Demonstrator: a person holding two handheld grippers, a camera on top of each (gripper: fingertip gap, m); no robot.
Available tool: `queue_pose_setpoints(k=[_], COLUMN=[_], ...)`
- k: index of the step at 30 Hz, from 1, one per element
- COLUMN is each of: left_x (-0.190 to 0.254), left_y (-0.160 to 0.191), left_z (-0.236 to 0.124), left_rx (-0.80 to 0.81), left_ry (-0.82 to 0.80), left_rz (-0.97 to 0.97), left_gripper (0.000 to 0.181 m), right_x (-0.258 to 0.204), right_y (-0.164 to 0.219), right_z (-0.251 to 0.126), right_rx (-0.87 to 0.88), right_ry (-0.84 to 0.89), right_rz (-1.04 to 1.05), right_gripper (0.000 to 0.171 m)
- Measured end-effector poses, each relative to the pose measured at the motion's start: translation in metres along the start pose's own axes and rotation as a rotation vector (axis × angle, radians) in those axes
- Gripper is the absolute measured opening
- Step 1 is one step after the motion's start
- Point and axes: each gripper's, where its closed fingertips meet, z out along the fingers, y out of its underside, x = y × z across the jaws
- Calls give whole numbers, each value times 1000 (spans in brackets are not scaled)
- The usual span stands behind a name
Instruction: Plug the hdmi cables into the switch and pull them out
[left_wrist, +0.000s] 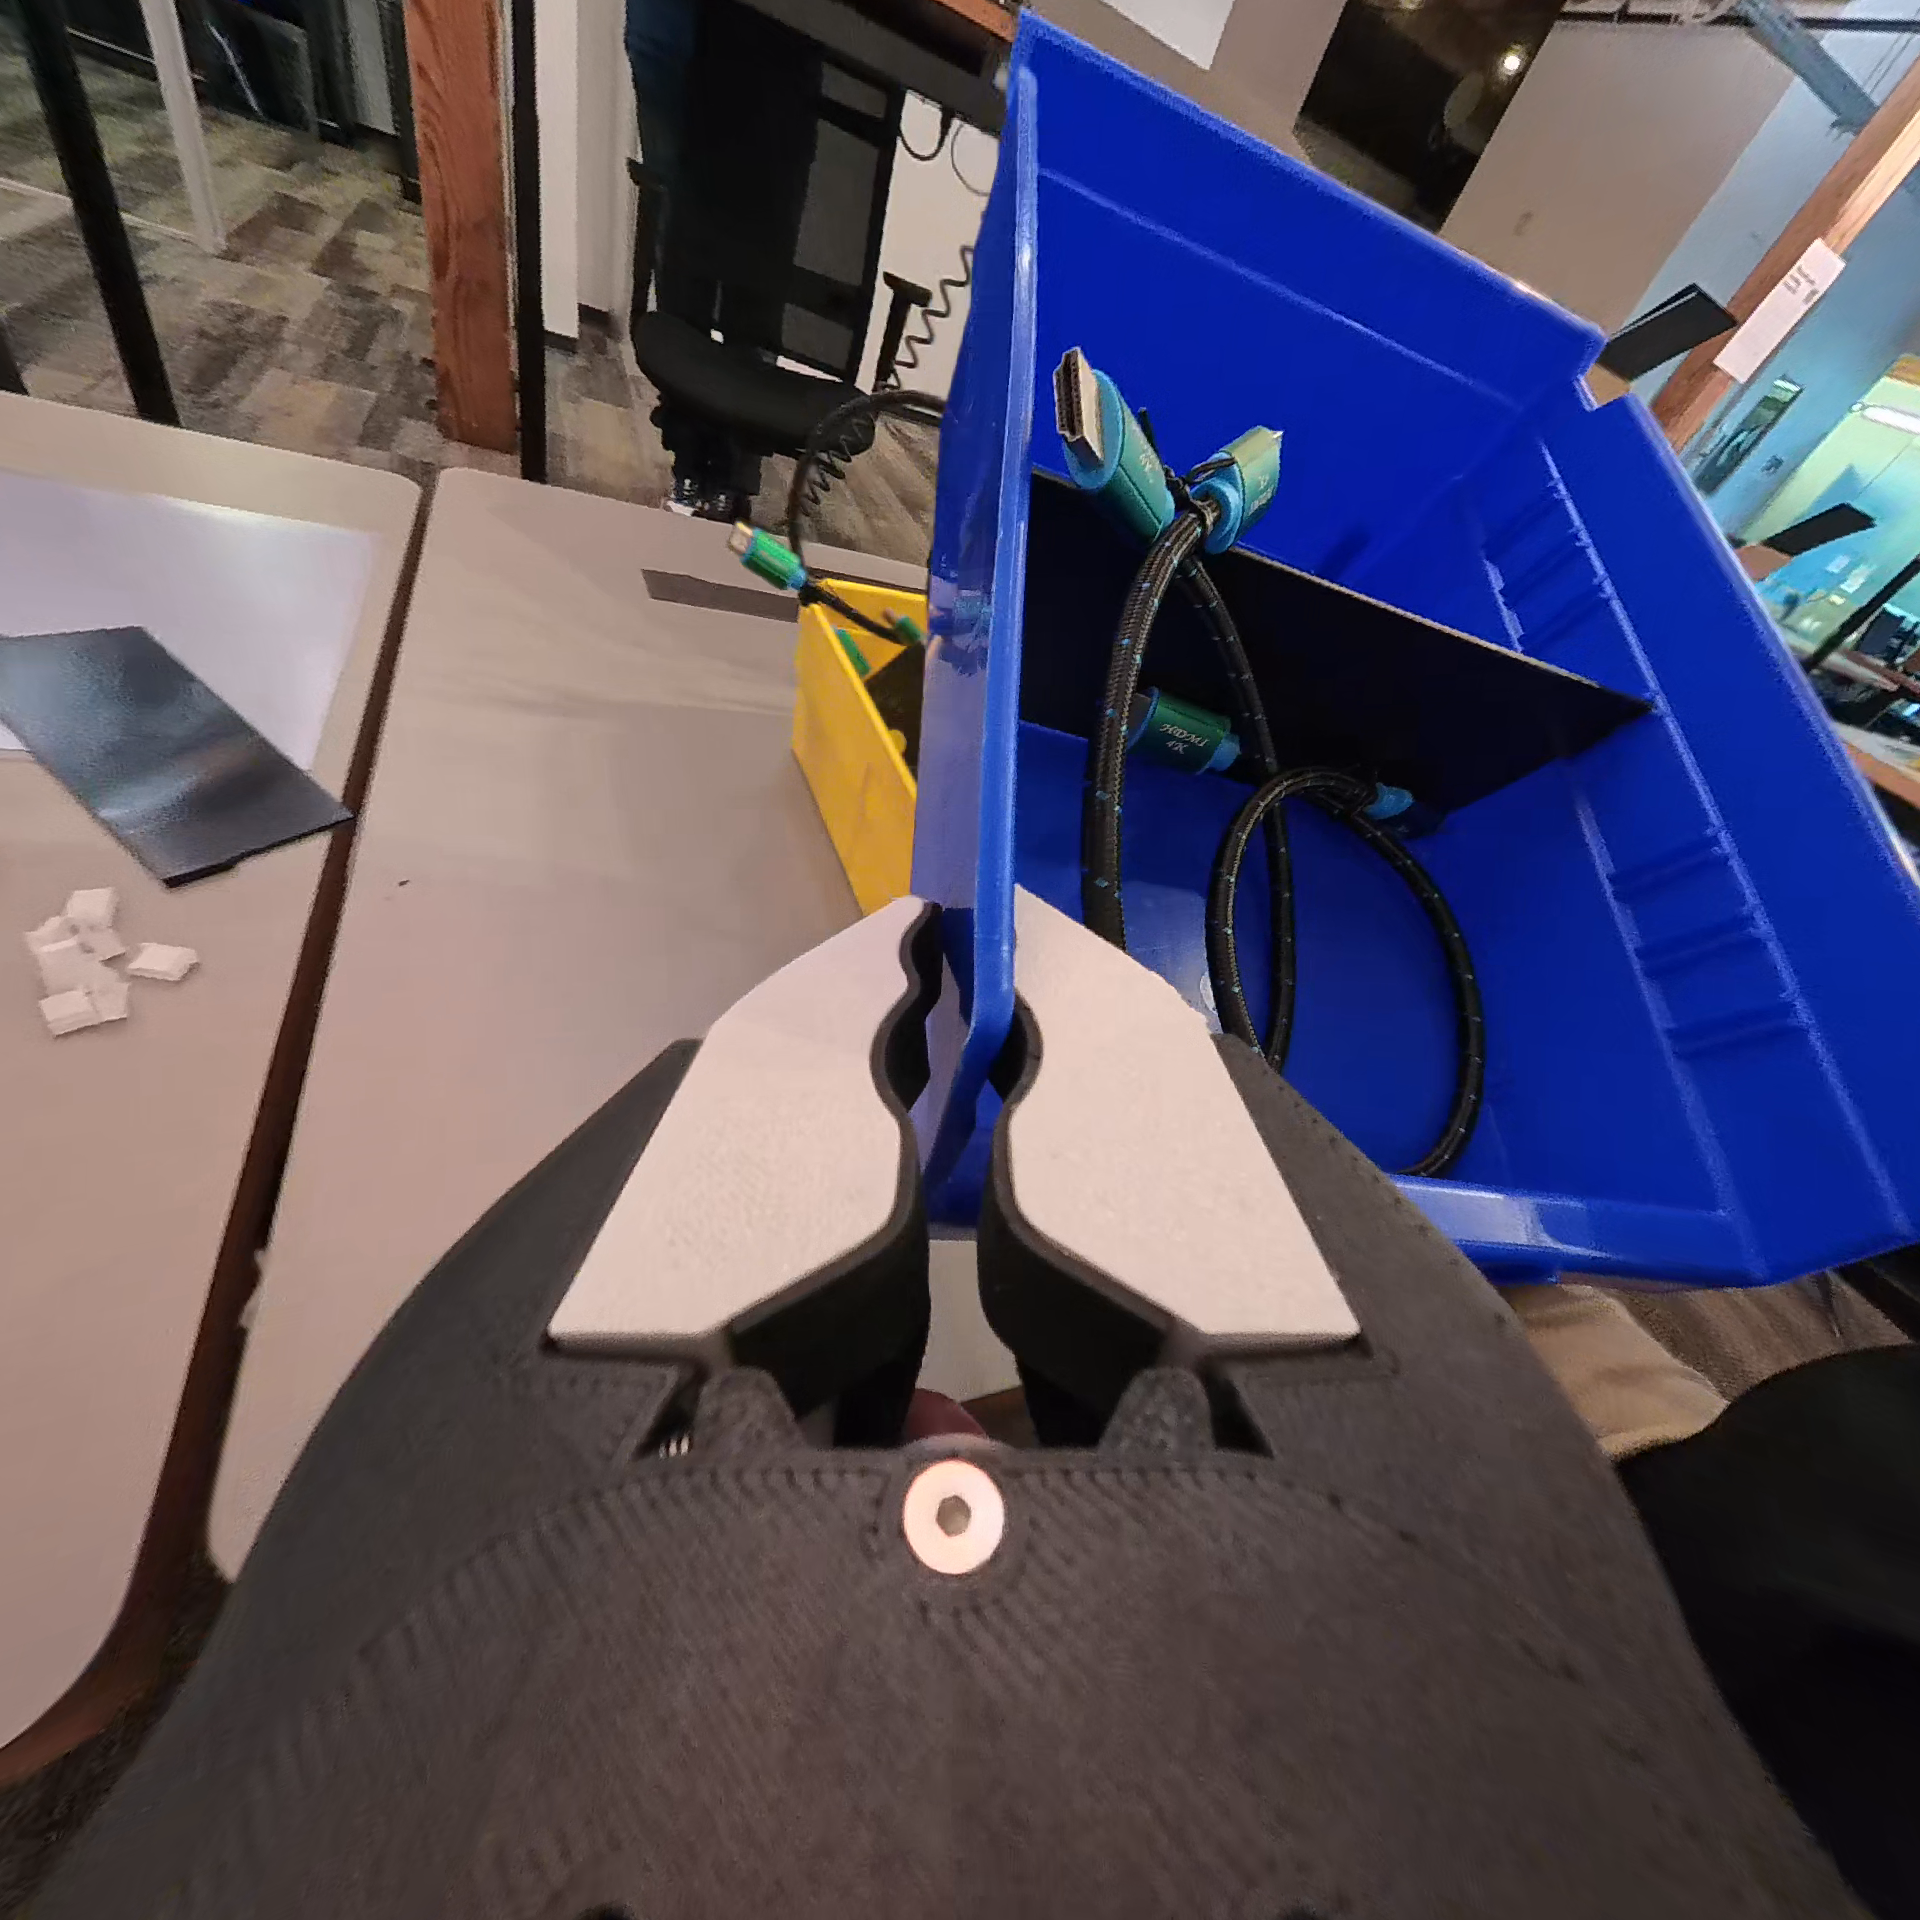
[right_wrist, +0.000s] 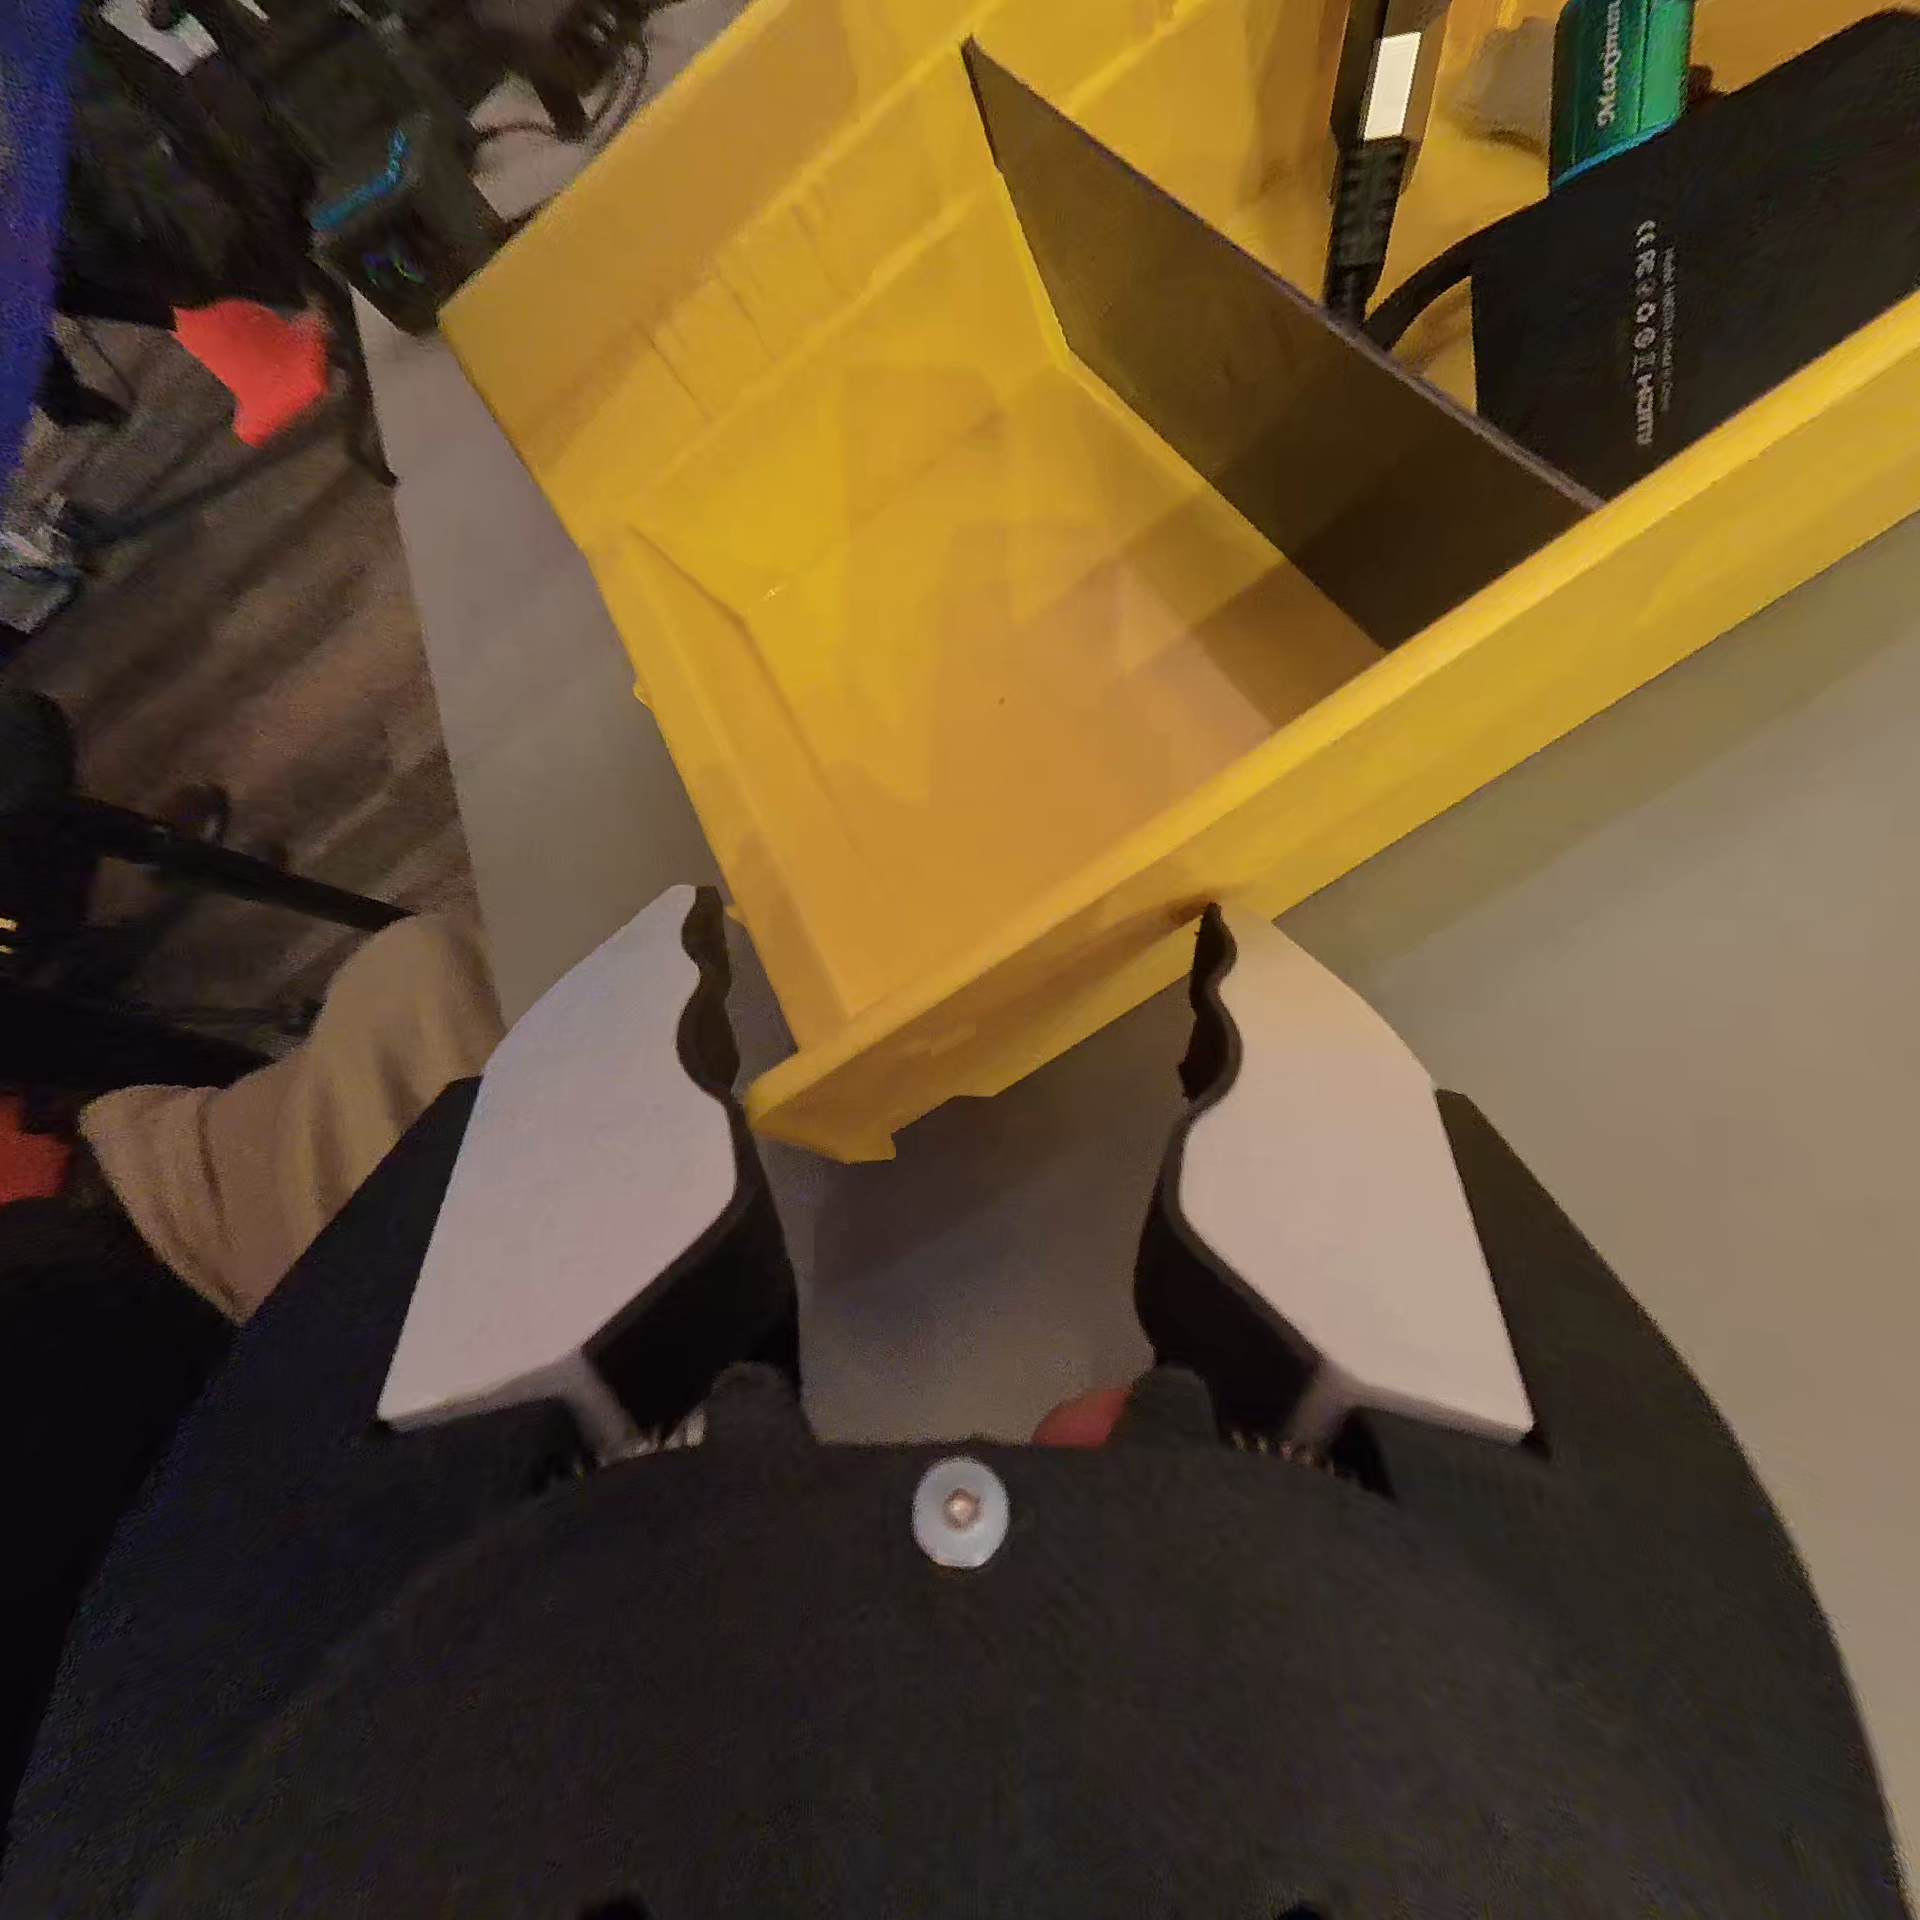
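the left gripper (left_wrist: 971, 940) is squeezed tight on the side wall of the blue bin (left_wrist: 1351, 343). the right gripper (right_wrist: 961, 925) is wide open, one finger on each side of the yellow bin (right_wrist: 1455, 717) corner.

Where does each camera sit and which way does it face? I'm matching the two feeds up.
Left wrist view: on the left gripper, facing along its fingers, shut on the blue bin wall; HDMI cables inside.
Right wrist view: on the right gripper, open around the yellow bin corner; switch behind the divider.
Shared: the yellow bin and table.
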Motion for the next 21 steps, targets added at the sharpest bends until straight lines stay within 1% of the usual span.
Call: queue_pose_setpoints(k=[2,4,7,9,11,16,19,21], left_x=[9,18,36,51,70,135,180,209], left_y=[0,1,1,2,5,17,31,40], left_z=[7,17,35,51,71,123,155,175], left_rx=[-4,-6,-15,-23,-36,-88,-140,-167], left_ry=[12,27,50,71,98,199,274,322], left_rz=[-14,-24,-16,-11,-2,23,43,72], left_gripper=[5,5,5,5,5,5,5,5], right_x=[1,6,10,4,-8,-57,-75,-71], right_y=[-7,-13,-15,-11,-2,19,41,55], right_z=[-12,-33,-77,-109,-141,-222,-247,-258], right_rx=[37,80,153,206,257,446,477,502], right_ry=[-13,2,48,47,39,-16,5,56], right_rz=[12,19,-1,2,-3,34,87,142], right_gripper=[86,86,85,88,89,96,100,99])
